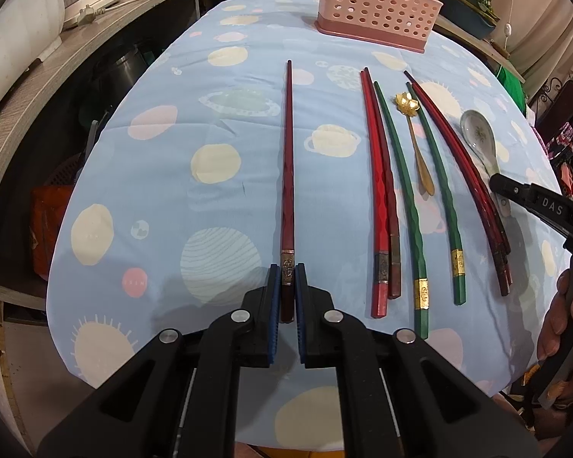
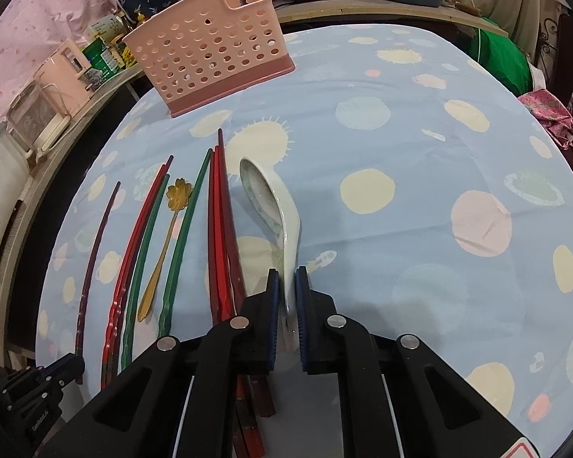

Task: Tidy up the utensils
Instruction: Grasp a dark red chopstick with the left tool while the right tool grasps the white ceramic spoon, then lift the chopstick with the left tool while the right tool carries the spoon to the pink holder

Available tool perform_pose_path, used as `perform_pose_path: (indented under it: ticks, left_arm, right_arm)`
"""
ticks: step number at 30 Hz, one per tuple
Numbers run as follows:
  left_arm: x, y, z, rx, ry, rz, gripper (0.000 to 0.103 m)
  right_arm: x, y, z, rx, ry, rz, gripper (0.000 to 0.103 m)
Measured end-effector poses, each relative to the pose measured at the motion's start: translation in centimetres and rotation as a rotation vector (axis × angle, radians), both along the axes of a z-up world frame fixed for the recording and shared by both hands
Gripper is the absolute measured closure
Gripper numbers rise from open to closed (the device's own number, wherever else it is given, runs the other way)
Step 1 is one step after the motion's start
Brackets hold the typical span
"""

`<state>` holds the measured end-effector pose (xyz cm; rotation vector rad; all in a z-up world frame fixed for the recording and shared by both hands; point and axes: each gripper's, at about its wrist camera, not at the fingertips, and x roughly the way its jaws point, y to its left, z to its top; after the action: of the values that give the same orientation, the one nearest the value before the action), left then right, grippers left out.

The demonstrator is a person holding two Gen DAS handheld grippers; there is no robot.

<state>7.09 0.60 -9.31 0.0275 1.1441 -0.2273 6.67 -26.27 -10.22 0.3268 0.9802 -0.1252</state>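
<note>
My left gripper point(image 1: 287, 280) is shut on the thick end of a dark maroon chopstick point(image 1: 288, 175) that lies on the blue cloth, pointing toward the pink perforated utensil basket point(image 1: 378, 4) at the far end. My right gripper point(image 2: 287, 290) is shut on the handle of a white ceramic spoon point(image 2: 271, 206) resting on the cloth. Between them lie red chopsticks point(image 1: 378, 191), green chopsticks point(image 1: 405, 198), a gold flower spoon point(image 1: 414, 137) and dark red chopsticks point(image 1: 473, 191). The basket also shows in the right wrist view point(image 2: 214, 45).
The table carries a blue cloth with planet prints point(image 1: 172, 191). Shelves with appliances stand on the left point(image 1: 38, 57). Pots and a green bag stand behind the table in the right wrist view point(image 2: 504, 57). The right gripper shows in the left wrist view point(image 1: 534, 202).
</note>
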Motion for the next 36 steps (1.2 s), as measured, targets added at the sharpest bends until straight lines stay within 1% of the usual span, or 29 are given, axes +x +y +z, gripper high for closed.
perform_pose_path:
  ticks: [3,6,9,14,16,19,24,28,36]
  left_arm:
    - [-0.1,0.2,0.6,-0.007,-0.015,0.007,0.096]
    - [-0.2,0.6,2.0,-0.019,-0.043,0.016,0.096]
    - [-0.1,0.8,4.0,-0.040,-0.086,0.025,0.096]
    - [0.8,1.3,8.3,-0.076,-0.180,0.047,0.096]
    - [1.5,1.4,10.0,-0.093,-0.211,0.058,0.096]
    - [2.5,1.4,12.1,-0.114,-0.249,0.066,0.096]
    - [3.9,1.0,14.4,-0.127,-0.295,0.064,0.096]
    - [5.6,0.3,17.0,-0.144,-0.338,0.051,0.096]
    - [10.5,-1.6,23.4,-0.140,-0.488,0.040,0.096]
  right_arm:
    - [-0.9,-0.5,0.8,-0.006,-0.013,-0.015,0.096]
    - [-1.7,-1.0,2.3,-0.025,-0.038,-0.027,0.096]
    - [-2.3,-1.6,4.3,-0.041,-0.078,-0.041,0.096]
    - [-2.4,-2.7,7.2,-0.043,-0.141,-0.060,0.096]
    - [-2.2,-3.0,7.8,-0.045,-0.155,-0.065,0.096]
    - [-1.7,-3.7,8.4,-0.022,-0.165,-0.067,0.096]
    - [-1.3,-4.0,9.0,-0.018,-0.178,-0.067,0.096]
    - [-0.1,-4.2,10.3,-0.024,-0.202,-0.057,0.096]
    - [4.4,-4.6,13.8,-0.024,-0.277,-0.013,0.096]
